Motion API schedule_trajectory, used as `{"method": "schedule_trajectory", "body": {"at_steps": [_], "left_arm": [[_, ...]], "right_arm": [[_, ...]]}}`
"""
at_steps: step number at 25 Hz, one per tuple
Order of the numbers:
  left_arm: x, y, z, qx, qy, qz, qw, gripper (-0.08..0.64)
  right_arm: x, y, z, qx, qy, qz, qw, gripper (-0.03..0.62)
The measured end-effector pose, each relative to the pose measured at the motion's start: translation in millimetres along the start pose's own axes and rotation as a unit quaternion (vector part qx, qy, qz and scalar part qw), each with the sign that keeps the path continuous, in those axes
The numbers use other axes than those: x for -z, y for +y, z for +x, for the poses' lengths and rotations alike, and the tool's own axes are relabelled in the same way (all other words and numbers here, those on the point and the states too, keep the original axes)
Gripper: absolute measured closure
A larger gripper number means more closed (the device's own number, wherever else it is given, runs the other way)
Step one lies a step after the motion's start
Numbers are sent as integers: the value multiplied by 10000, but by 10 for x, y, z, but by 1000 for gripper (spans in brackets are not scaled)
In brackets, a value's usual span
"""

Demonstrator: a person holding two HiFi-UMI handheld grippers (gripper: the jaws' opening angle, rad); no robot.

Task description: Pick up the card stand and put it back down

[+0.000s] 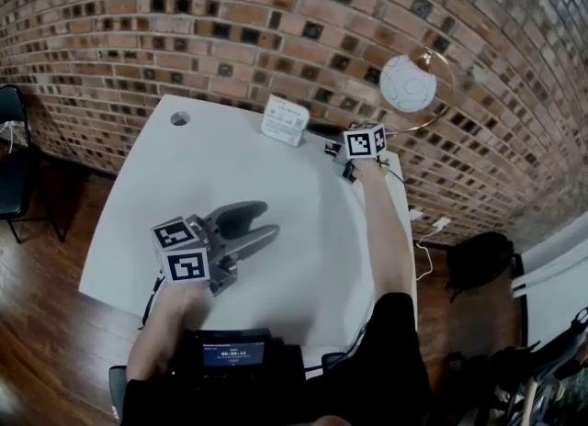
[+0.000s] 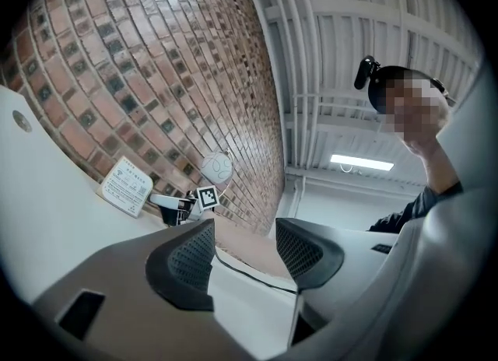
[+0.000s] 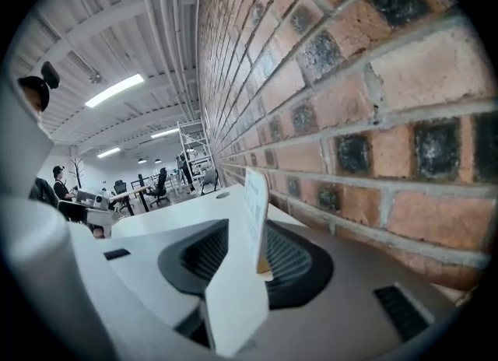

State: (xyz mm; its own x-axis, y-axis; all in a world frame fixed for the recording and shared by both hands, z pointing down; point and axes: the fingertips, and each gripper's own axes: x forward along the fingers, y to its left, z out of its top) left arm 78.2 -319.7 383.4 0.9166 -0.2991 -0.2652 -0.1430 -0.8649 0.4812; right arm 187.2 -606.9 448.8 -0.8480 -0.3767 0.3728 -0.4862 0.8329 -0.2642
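The left hand-held gripper (image 1: 271, 218) sits low over the white table (image 1: 165, 195), its jaws apart with nothing between them. Further right, the card stand (image 1: 285, 120) stands upright on the table near the brick wall (image 1: 230, 20). The right hand-held gripper (image 1: 340, 162) is just beside it, jaws wide. The card is edge-on in line between them, and the pads do not press it. The stand is therefore not lifted, and gripping, raising and setting down probably all remain. The card's print, perhaps with a Wi-Fi symbol, is too small to read.
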Motion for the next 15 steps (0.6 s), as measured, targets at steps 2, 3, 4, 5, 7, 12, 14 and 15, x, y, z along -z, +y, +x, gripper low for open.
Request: {"method": "schedule_trajectory", "body": {"at_steps": [2,3,4,5,7,12,14,15], "left_arm": [[-18,60,33,-74,-75,-203,9997,319],[-21,82,47,-100,-107,-280,9995,319],[-12,93,58,-103,-119,-339,9993,319],[6,96,65,-94,-105,-377,9992,319],[43,101,70,-84,-30,-392,9992,319],[58,86,77,-72,33,-375,9993,319],[63,78,82,-69,38,-372,9993,319],[62,75,80,-66,32,-369,9993,319]], "right_arm": [[-4,-52,54,35,-37,61,10000,419],[-3,-79,76,67,-32,66,10000,420],[-1,-99,90,110,-15,64,9999,420],[5,-114,99,138,-5,78,9999,420],[5,-139,123,151,-2,62,9999,420],[24,-311,136,352,78,-7,9994,426],[3,-384,132,422,85,-113,9990,425],[-10,-412,133,460,79,-141,9988,425]]}}
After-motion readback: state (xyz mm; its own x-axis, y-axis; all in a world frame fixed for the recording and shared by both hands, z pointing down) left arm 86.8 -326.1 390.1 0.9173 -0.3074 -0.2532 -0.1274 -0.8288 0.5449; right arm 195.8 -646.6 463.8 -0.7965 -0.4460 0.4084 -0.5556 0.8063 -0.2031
